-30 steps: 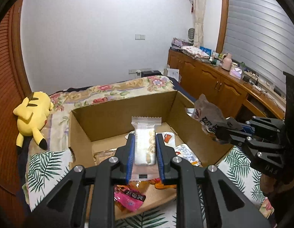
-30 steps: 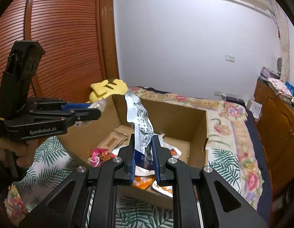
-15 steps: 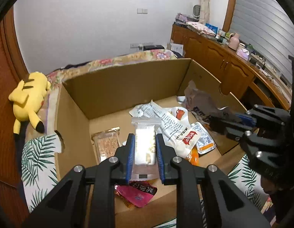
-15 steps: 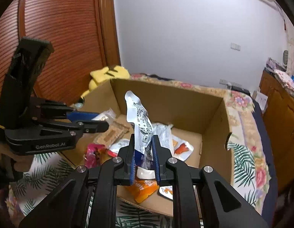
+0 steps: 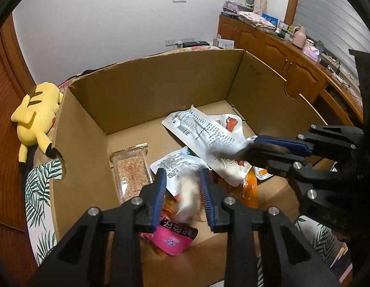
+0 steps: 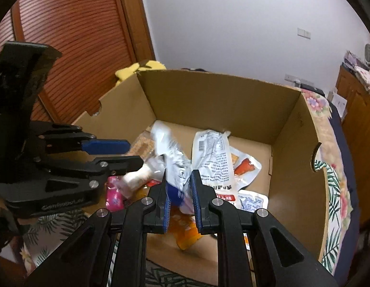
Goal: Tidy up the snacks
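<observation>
At the bottom of the left wrist view, the left gripper has its fingers spread apart, and a blurred white snack packet sits loose in the gap between them, touching neither pad clearly. Just below it a pink packet lies on the near floor of the cardboard box. In the right wrist view, the right gripper at lower centre also has its fingers parted, with a silver pouch standing blurred between them; whether the pads touch it cannot be told. An orange packet lies under that gripper. Toward the middle of the box, a large white pouch with printed text rests across other packets, and a clear packet of brown strands lies flat to the left, near the box's left wall. Beyond the box, at the left edge of the left wrist view, a yellow plush toy lies on the bed, and wooden cabinets run along the upper right.
</observation>
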Demonstrator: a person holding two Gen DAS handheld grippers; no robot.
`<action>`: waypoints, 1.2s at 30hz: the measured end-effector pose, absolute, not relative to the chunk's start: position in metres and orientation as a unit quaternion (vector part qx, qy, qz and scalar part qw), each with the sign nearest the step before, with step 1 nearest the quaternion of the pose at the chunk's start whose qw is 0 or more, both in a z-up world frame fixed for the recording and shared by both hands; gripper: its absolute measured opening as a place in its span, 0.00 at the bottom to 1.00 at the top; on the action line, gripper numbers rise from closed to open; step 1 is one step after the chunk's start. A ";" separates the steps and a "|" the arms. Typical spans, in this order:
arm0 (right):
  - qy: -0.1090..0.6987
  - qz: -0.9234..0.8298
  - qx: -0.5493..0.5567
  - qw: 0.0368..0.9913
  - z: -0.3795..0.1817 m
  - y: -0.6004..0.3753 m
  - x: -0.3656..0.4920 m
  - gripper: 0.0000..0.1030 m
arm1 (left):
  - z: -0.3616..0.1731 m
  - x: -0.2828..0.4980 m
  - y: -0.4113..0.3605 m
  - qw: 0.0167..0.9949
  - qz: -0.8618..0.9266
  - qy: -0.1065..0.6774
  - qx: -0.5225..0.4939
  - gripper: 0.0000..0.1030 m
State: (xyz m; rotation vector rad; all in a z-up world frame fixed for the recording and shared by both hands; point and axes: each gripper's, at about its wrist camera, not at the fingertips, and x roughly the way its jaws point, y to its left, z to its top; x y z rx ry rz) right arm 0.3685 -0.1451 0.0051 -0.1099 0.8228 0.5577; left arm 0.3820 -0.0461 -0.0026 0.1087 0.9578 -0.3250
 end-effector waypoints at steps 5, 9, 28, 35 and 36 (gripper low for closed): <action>0.406 0.270 -0.038 0.872 0.003 -0.144 0.370 0.16 | -0.002 0.374 -0.042 0.879 -0.151 0.450 0.047 0.31; 0.405 0.268 -0.036 0.873 0.003 -0.143 0.362 0.18 | 0.003 0.362 -0.033 0.889 -0.143 0.434 0.036 0.32; 0.334 0.241 -0.008 0.911 0.052 -0.170 0.240 0.18 | 0.049 0.236 -0.024 0.922 -0.119 0.368 0.016 0.37; 0.307 0.213 -0.005 0.927 0.059 -0.177 0.195 0.31 | 0.060 0.188 -0.027 0.936 -0.100 0.336 0.026 0.45; 0.302 0.206 -0.006 0.931 0.061 -0.178 0.188 0.32 | 0.062 0.183 -0.027 0.939 -0.098 0.330 0.027 0.46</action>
